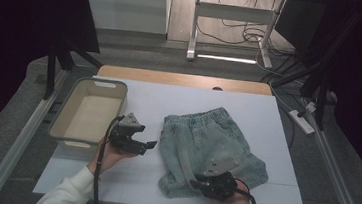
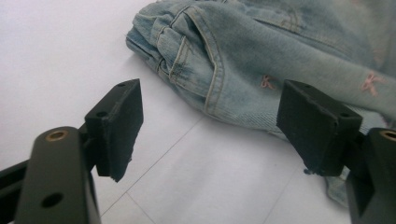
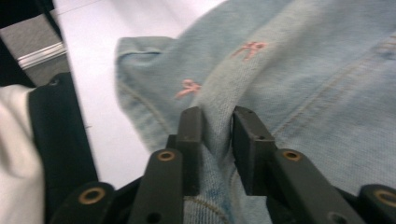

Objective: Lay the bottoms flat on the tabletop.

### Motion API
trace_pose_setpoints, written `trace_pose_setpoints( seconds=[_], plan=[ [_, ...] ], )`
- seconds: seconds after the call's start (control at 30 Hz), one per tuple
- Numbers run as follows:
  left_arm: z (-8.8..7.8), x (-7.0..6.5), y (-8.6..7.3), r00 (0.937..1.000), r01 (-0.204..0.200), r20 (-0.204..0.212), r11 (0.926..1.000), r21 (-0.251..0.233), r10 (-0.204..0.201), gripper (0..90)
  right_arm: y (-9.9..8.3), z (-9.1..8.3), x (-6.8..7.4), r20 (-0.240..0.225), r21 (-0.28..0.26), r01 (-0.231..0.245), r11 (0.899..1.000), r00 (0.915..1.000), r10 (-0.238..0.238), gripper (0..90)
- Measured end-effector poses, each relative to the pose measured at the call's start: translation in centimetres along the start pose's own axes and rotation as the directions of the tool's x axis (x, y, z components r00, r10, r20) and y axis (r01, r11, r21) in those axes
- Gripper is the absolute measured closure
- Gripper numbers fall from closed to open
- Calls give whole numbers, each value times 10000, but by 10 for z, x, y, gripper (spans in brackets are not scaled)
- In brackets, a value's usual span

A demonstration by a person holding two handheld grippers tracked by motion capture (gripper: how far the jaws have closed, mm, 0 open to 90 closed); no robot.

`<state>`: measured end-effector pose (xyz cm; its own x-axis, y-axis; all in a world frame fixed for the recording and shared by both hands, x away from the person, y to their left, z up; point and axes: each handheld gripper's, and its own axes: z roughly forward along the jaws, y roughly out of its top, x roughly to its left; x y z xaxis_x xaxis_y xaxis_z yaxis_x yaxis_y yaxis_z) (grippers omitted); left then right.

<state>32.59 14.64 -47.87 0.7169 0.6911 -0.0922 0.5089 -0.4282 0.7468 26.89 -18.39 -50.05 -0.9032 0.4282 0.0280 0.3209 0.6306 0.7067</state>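
We see the denim shorts (image 1: 209,152) lying on the white worktop (image 1: 275,141), a raised fold of them pinched between the jaws of the right gripper (image 3: 217,140), while the left gripper (image 2: 210,130) gapes wide just beside their waistband, holding nothing.

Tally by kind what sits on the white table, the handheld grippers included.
Faded light-blue denim shorts: 1
Beige rectangular plastic bin: 1
Black two-jaw handheld grippers: 2, the left gripper and the right gripper
Total: 4
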Motion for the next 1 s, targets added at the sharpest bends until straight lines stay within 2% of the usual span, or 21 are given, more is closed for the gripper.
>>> trace_pose_setpoints(
  seconds=[0.03,0.17,0.3,0.37,0.4,0.43,0.53,0.63,0.73,0.8,0.9,0.93,1.0],
  plan=[
    [1,-1,1,10000,1,13,10000,-10,-1,218,0,-2,-2,88,-121,-109,9999,9999,110,598],
    [4,0,2,9996,264,49,9996,-22,-264,205,4,-14,-7,373,-854,-66,9963,9993,98,487],
    [8,4,5,9971,763,-40,9970,-129,-763,204,8,-30,-18,1001,-1652,-159,9861,9944,328,430],
    [11,4,9,9963,825,-235,9966,-78,-827,204,9,-35,-27,1412,-1742,-82,9847,9894,332,425],
    [13,4,12,9958,856,-323,9963,-84,-859,198,9,-37,-32,1767,-1692,111,9855,9841,192,419],
    [15,4,16,9952,917,-339,9957,-145,-921,195,8,-38,-40,1998,-1638,84,9865,9795,249,409],
    [22,4,24,9950,977,-199,9951,-143,-979,197,5,-39,-64,2033,-1791,-717,9812,9731,1082,399],
    [30,4,30,9956,930,-118,9956,-68,-931,197,6,-39,-78,2383,-1737,-758,9819,9642,1165,400],
    [37,5,33,9956,929,-81,9956,-101,-930,197,6,-37,-91,2490,-1772,-1010,9790,9578,1438,400],
    [42,6,36,9960,887,-66,9961,-26,-887,197,8,-35,-98,2692,-1696,-998,9805,9523,1435,399],
    [53,10,42,9947,1029,-95,9947,88,-1028,199,13,-27,-112,2847,-1877,-1258,9741,9422,1765,396],
    [56,11,44,9942,1067,-103,9942,134,-1066,199,15,-25,-115,2789,-1935,-1379,9714,9415,1892,396],
    [64,12,47,9935,1134,-96,9934,186,-1132,201,18,-19,-120,2859,-1819,-1418,9730,9392,1903,386]
  ],
)
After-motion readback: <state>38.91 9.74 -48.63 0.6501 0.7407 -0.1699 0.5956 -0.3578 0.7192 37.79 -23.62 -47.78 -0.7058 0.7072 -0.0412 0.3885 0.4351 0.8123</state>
